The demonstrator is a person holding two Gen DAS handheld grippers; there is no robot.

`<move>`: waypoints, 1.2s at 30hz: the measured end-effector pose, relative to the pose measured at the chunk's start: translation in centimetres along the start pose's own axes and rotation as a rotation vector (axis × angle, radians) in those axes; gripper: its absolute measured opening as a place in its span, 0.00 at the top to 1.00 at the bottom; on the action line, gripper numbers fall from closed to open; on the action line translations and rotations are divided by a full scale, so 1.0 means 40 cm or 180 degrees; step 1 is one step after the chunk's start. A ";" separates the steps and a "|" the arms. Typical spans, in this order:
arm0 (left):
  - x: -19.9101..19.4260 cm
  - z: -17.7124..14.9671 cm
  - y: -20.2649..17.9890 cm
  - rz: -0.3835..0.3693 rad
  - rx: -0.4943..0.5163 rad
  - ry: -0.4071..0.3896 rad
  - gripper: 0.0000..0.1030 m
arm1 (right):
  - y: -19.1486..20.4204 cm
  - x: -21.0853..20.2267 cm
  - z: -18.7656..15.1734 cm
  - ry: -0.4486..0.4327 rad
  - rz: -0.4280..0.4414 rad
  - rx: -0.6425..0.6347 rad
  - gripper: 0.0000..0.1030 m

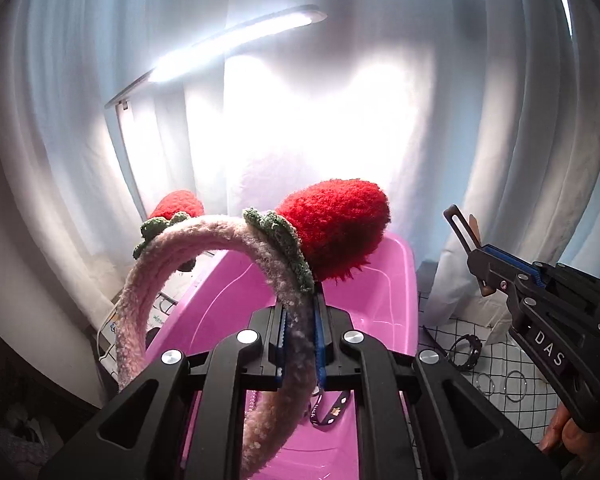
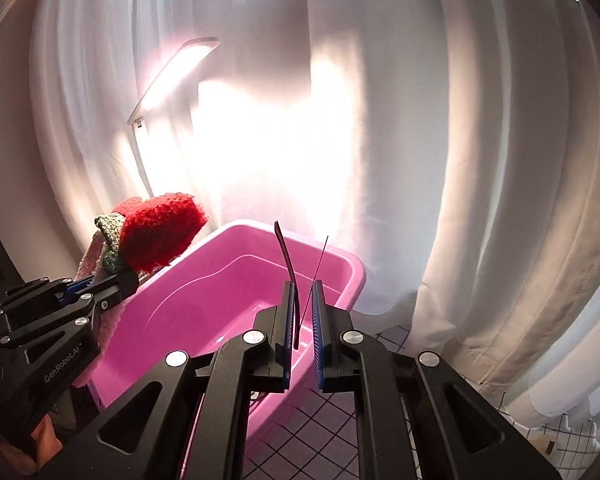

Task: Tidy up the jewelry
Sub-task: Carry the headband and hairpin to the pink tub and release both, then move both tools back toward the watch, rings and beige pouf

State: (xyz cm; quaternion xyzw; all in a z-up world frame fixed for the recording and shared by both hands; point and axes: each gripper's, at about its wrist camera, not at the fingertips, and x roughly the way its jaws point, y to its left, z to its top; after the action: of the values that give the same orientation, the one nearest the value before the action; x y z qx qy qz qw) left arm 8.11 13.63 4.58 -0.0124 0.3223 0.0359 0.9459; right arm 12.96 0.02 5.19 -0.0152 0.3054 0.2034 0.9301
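Observation:
My left gripper (image 1: 300,320) is shut on a fluffy pink headband (image 1: 236,236) with two red strawberry puffs (image 1: 336,224), held above a pink plastic bin (image 1: 380,292). It also shows in the right wrist view (image 2: 156,232), at the left over the bin (image 2: 228,292). My right gripper (image 2: 302,312) is nearly closed on a thin dark red hair clip (image 2: 288,268) with a thin black prong, held over the bin's near side. In the left wrist view the right gripper (image 1: 476,248) shows at the right with the clip standing up.
A lanyard (image 1: 328,408) lies in the bin. A black bracelet (image 1: 466,350) and thin silver rings (image 1: 504,386) lie on the white grid cloth (image 1: 496,344) right of the bin. A lit desk lamp (image 1: 236,40) and white curtains (image 2: 480,140) stand behind.

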 end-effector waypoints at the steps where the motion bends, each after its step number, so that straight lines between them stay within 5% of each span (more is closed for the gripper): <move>1: 0.018 -0.012 0.019 -0.0028 -0.0029 0.0085 0.89 | 0.023 0.035 -0.001 0.0090 0.0053 -0.0020 0.92; 12: 0.161 -0.073 0.078 -0.0291 -0.0093 0.0626 0.88 | 0.106 0.277 -0.023 0.0882 0.0266 0.0053 0.89; 14: 0.163 -0.071 0.066 -0.0317 -0.0051 0.0661 0.83 | 0.101 0.293 -0.022 0.0947 0.0241 0.0083 0.78; 15: 0.168 -0.070 0.064 -0.0286 -0.0024 0.0685 0.70 | 0.096 0.294 -0.021 0.0951 0.0227 0.0108 0.58; 16: 0.170 -0.069 0.064 -0.0236 0.0002 0.0687 0.40 | 0.092 0.290 -0.019 0.0920 0.0172 0.0123 0.51; 18: 0.160 -0.066 0.079 -0.0158 -0.0004 0.0538 0.06 | 0.087 0.275 -0.014 0.0876 0.0160 0.0147 0.50; 36: 0.097 -0.066 0.050 -0.0262 0.0048 0.0366 0.07 | 0.021 0.161 -0.052 0.0671 -0.0106 0.0497 0.50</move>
State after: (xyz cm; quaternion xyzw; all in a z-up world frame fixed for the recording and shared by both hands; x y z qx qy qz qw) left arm 9.40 15.75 0.11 -0.0205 0.3756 -0.0063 0.9265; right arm 16.17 2.84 -0.14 0.0309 0.4161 0.1608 0.8945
